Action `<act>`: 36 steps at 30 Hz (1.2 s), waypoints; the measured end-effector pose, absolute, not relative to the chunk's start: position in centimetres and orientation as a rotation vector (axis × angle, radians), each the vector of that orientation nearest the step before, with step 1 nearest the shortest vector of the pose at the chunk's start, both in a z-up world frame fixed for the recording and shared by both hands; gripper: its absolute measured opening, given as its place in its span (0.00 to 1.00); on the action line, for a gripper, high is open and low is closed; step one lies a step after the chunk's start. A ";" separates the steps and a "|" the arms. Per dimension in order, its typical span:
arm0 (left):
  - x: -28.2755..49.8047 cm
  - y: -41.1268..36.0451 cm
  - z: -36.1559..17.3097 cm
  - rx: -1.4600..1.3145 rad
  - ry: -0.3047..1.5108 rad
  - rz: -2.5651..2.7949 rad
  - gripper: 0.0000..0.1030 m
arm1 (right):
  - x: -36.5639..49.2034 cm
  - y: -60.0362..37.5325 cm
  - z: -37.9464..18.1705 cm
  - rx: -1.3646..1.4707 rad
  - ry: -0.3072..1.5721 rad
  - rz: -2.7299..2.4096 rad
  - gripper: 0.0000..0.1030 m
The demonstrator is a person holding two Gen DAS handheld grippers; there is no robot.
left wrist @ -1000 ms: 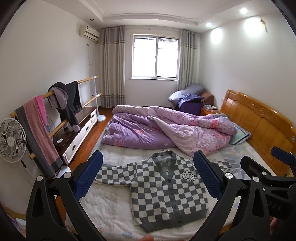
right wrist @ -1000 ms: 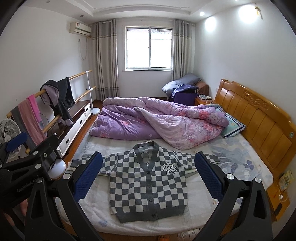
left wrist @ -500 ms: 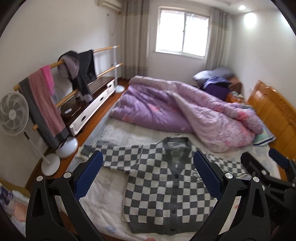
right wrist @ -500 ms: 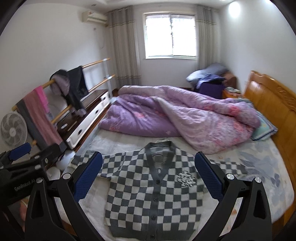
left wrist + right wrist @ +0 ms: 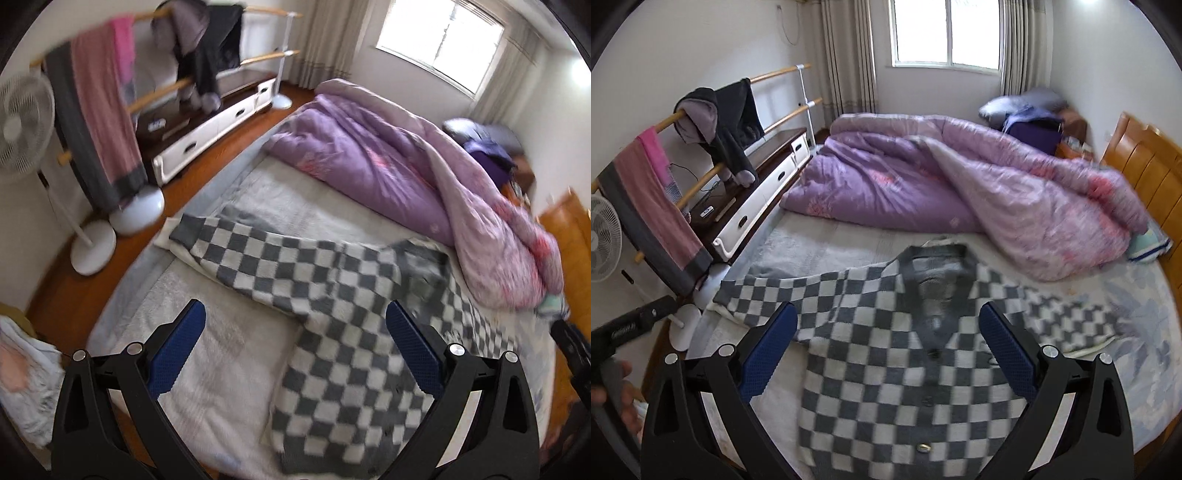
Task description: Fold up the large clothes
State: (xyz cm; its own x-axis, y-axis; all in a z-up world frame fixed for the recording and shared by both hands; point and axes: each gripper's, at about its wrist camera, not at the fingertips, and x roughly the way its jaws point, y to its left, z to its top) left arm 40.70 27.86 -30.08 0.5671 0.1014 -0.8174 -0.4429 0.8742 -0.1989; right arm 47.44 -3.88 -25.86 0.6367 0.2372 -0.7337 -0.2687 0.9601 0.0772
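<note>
Both grippers have dropped closer to the checkered cardigan (image 5: 897, 369) on the bed's (image 5: 820, 247) near half. The left gripper (image 5: 295, 350) and right gripper (image 5: 888, 347) are spread, empty. The collar points far, apparently; the sleeves run left-right.

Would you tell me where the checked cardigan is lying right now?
The checked cardigan lies flat on the bed, sleeves outstretched, just in front of the purple quilt.

both wrist views above bed (image 5: 229, 373), sharing cardigan (image 5: 905, 376)

White walls; bright window (image 5: 945, 33) with grey curtains (image 5: 849, 55); wooden floor (image 5: 74, 280); wooden headboard (image 5: 1145, 166).
</note>
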 end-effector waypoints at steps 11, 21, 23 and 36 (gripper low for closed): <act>46.7 51.3 -48.1 -0.807 0.906 0.442 0.84 | 56.8 6.7 -41.2 -0.033 1.019 0.324 0.31; 51.4 56.9 -60.4 -0.929 0.952 0.472 0.67 | 61.0 10.5 -50.8 -0.046 1.140 0.345 0.25; 52.0 57.3 -61.5 -0.917 0.950 0.467 0.62 | 61.5 10.7 -51.8 -0.038 1.153 0.346 0.25; 52.6 59.0 -63.7 -0.912 0.998 0.526 0.28 | 64.0 10.9 -56.7 0.041 1.210 0.383 0.25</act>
